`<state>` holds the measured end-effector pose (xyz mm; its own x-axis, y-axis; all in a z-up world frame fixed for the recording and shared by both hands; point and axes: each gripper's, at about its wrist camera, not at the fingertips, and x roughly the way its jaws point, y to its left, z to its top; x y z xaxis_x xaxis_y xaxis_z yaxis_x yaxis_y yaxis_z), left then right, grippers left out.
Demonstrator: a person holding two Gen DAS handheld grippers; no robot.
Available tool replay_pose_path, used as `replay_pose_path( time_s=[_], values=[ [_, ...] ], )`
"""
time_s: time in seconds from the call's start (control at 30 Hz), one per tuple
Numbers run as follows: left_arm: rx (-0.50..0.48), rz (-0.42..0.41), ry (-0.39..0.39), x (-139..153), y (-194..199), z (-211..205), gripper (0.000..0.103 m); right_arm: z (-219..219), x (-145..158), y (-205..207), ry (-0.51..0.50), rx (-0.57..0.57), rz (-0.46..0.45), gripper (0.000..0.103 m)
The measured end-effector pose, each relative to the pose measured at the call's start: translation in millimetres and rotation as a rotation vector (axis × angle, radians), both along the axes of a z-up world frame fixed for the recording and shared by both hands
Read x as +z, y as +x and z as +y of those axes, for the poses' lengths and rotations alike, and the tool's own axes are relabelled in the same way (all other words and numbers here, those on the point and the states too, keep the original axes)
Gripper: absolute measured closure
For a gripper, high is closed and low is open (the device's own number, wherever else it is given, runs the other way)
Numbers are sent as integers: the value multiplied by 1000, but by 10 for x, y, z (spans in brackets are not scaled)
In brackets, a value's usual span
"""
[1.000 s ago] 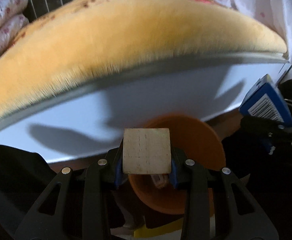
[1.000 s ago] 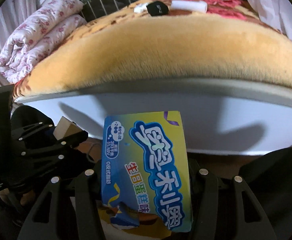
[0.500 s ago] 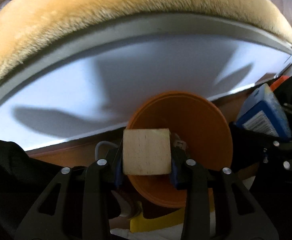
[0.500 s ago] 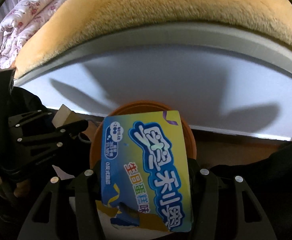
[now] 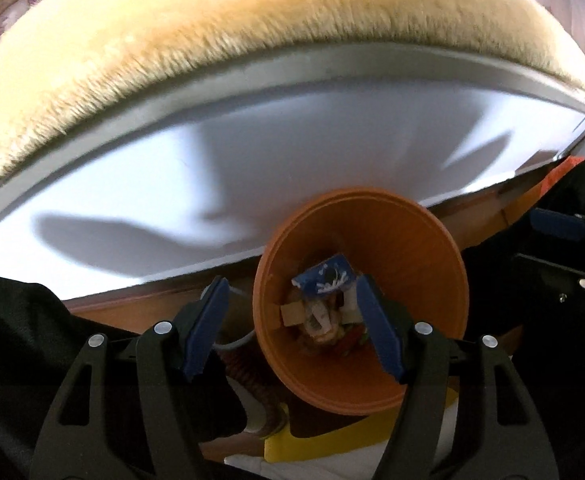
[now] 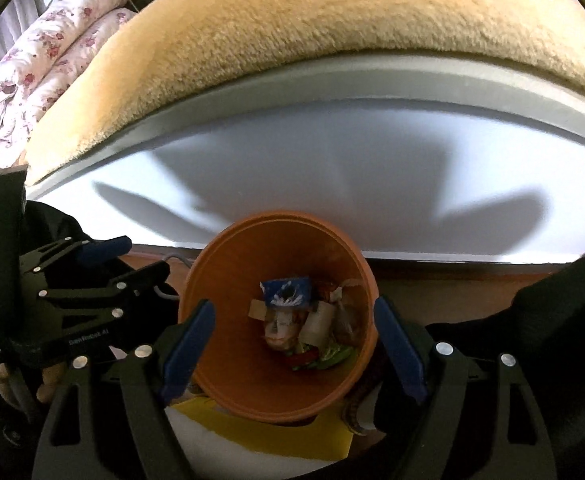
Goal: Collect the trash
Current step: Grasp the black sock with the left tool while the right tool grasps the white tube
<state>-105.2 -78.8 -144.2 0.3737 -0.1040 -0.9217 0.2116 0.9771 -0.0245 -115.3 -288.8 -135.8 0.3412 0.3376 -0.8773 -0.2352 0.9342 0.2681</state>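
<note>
The orange bin (image 6: 278,316) now holds both pieces that were in the claws half a second ago — the blue snack wrapper (image 6: 287,291) lies on top of the heap at the bottom, and the pale wooden block (image 6: 257,309) sits just beside it, toward the left wall, among crumpled papers and a red-and-green scrap. In the left wrist view the same wrapper (image 5: 325,279) and block (image 5: 292,314) show deep inside the bin (image 5: 408,280).

Both claws have let go. The right gripper (image 6: 294,344) stands wide open over the bin's mouth with nothing between its blue pads; the left gripper (image 5: 290,326) is likewise spread wide and empty, its right pad over the bin's near rim and its left pad outside the bin's left wall.

The bin stands on the floor against the white side of the bed (image 6: 332,168), under the edge of the tan plush blanket (image 6: 292,32), with a folded floral quilt (image 6: 32,68) at the far left end.

I judge this pair of drops done; whether more trash remains on the bed cannot be seen from here.
</note>
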Motion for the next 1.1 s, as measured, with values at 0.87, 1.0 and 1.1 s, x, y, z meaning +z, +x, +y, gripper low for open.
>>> replay_pose_path(
  time_s=[0.87,1.0,1.1],
  values=[
    [136,-375,-155,1726,1498,-205,20,-151,1245,140,4,-66,-361,6],
    [174,-306,-169,1614,2260,-491,19,-392,1232,390,160,-126,-329,6],
    [203,-265,-162,1496,2640,-655,17,-573,1257,483,252,-154,-324,6]
  ],
)
